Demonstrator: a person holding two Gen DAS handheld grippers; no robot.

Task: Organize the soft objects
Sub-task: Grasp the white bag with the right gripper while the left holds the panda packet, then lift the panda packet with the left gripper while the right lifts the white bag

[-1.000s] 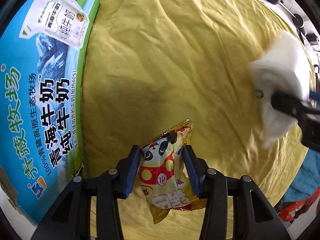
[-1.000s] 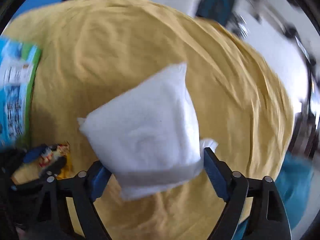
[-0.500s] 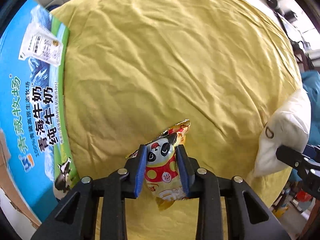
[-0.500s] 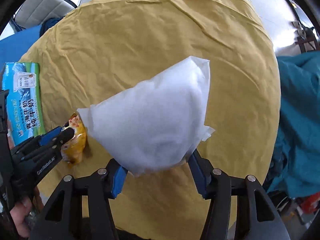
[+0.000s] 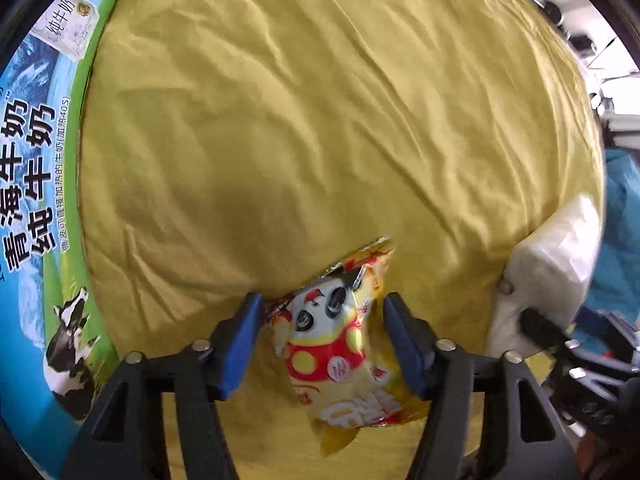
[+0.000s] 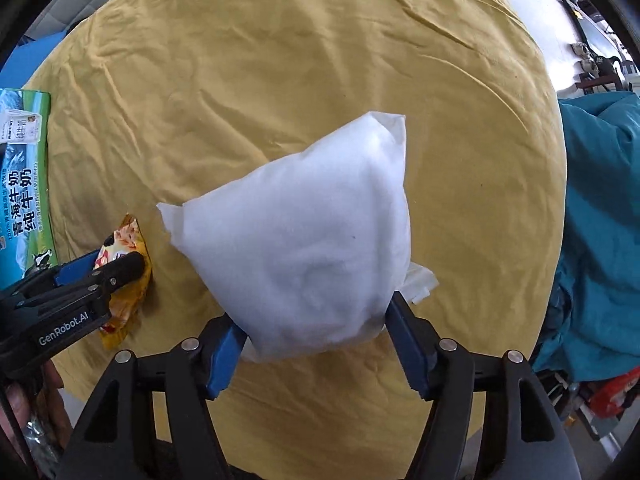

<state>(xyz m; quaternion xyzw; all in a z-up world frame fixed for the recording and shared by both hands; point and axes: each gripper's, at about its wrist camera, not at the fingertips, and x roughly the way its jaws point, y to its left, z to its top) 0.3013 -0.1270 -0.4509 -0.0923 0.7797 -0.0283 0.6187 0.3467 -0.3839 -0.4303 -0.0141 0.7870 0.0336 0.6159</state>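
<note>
While your left gripper (image 5: 324, 344) stands open around the snack packet (image 5: 340, 356), pads clear of its sides, the packet lies on the yellow cloth (image 5: 320, 120) just right of the milk carton box (image 5: 36, 200), long axis running straight out between the fingers; your right gripper (image 6: 316, 340) is clamped on the white pillow (image 6: 304, 248), held above the cloth, farther from the box than the packet.

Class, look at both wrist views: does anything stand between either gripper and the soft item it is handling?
Nothing visible does. The snack packet sits directly between the left gripper fingers, and the white pillow directly between the right gripper fingers, above the yellow cloth.
</note>
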